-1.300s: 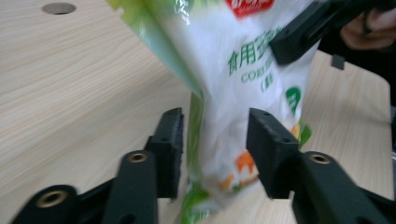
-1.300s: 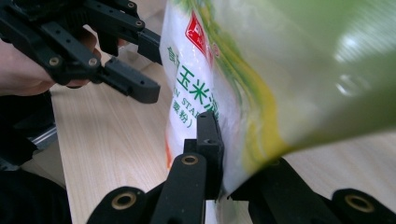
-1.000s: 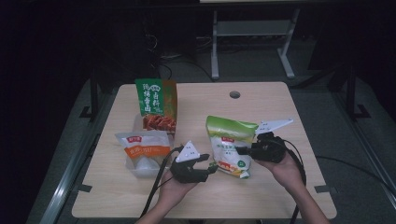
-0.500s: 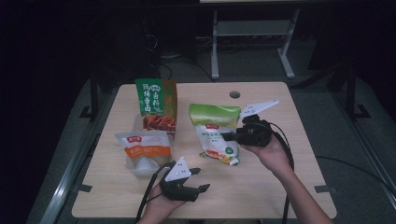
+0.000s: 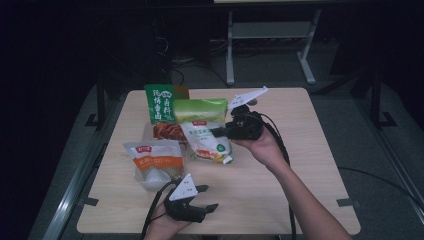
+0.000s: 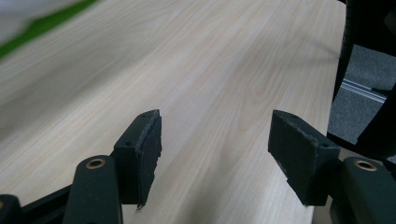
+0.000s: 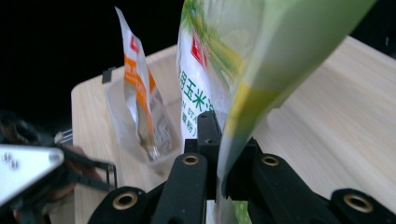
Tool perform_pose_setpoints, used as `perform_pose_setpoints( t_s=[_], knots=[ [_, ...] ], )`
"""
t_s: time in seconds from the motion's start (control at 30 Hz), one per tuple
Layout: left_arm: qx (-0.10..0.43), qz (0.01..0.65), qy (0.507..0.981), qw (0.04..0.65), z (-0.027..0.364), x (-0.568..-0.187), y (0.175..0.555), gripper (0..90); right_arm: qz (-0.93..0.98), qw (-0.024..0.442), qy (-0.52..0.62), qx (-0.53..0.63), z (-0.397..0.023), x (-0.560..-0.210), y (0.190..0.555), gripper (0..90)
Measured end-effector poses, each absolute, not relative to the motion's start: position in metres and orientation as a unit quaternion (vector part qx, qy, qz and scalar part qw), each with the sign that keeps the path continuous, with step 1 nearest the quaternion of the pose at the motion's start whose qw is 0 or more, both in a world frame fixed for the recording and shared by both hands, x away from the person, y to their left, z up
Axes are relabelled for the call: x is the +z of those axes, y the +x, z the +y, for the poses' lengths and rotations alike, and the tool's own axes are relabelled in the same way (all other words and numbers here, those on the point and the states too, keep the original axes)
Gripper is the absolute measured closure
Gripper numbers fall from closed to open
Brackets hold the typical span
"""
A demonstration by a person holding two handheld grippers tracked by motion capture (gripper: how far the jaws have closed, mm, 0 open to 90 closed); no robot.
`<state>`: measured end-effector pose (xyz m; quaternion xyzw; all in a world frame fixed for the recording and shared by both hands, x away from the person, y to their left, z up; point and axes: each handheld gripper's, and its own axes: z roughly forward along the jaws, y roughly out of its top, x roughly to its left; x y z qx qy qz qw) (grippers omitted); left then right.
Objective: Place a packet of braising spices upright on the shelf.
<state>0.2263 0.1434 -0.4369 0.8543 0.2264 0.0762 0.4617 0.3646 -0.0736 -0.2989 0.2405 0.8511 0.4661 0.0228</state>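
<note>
A: While the green-and-white pouch (image 5: pixel 204 131) is lifted clear of the table (image 5: pixel 310 165) in front of the dark green bag (image 5: pixel 160 103), the right gripper (image 5: pixel 223 131) is clamped on its side edge; in the right gripper view the film is seen pinched flat between the pads (image 7: pixel 208 135).

B: Left gripper (image 5: pixel 207 198)?

A: Nothing is held. Its jaws have just been opening, and only bare wood is seen between the fingertips (image 6: pixel 147 154) in the left gripper view. It is parked low by the near edge.

B: Placement advice?

A: The pouch hangs tilted from one edge, so swing should be expected. The bottom corner is best brought down first, just beside the orange-label pouch (image 5: pixel 154 163), not on it. The clamp should be kept until the weight is taken by the table.
</note>
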Motion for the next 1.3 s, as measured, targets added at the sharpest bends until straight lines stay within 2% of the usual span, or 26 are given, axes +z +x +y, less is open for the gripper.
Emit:
perform_pose_setpoints(
  t_s=[0.53,1.3],
  knots=[
    [0.070,0.225,0.853,0.467,0.145,-0.438,0.225,34.1,0.857,0.013,0.202,0.474,-0.013,-0.289,0.389,86.9],
    [0.072,0.217,0.857,0.462,0.146,-0.439,0.226,33.9,0.865,-0.026,0.170,0.471,0.054,-0.317,0.407,86.8]
  ],
)
